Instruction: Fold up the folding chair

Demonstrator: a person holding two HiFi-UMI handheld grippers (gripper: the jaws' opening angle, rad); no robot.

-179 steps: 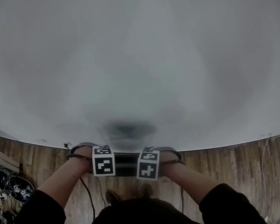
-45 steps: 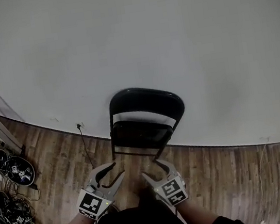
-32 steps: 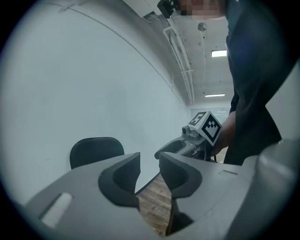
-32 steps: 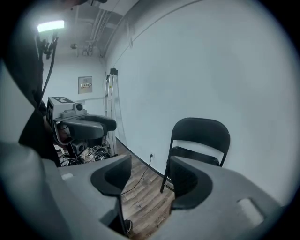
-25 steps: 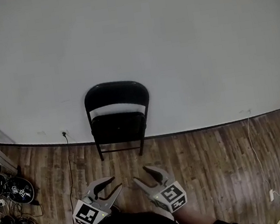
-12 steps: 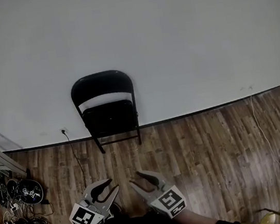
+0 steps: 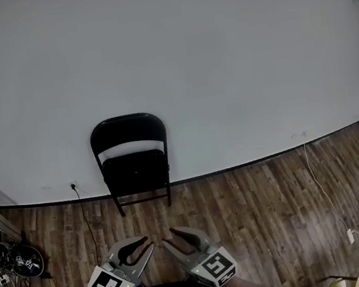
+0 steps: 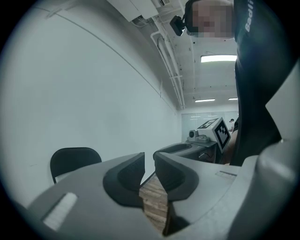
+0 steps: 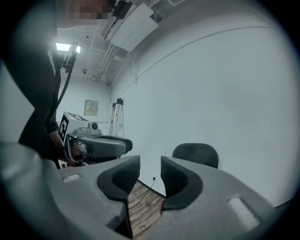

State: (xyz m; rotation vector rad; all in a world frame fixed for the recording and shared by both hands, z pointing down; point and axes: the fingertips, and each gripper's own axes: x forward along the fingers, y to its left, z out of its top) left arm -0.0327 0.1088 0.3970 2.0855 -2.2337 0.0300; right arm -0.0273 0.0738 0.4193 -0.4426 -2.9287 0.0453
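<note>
Folding chair (image 7: 131, 153) unfolded, seat down, upright on wood floor (image 7: 254, 195) against white wall (image 7: 207, 62); sits at 12 o'clock from both grippers, well apart from them. Left gripper (image 7: 147, 243) low in head view, at 6 o'clock of chair: jaws just been closing, narrow gap remains, nothing between, only floor behind. Right gripper (image 7: 168, 237) just beside it at 3 o'clock: jaws just been closing, wider gap, nothing between. Cable tangle (image 7: 17, 264) at 9 o'clock of grippers.
</note>
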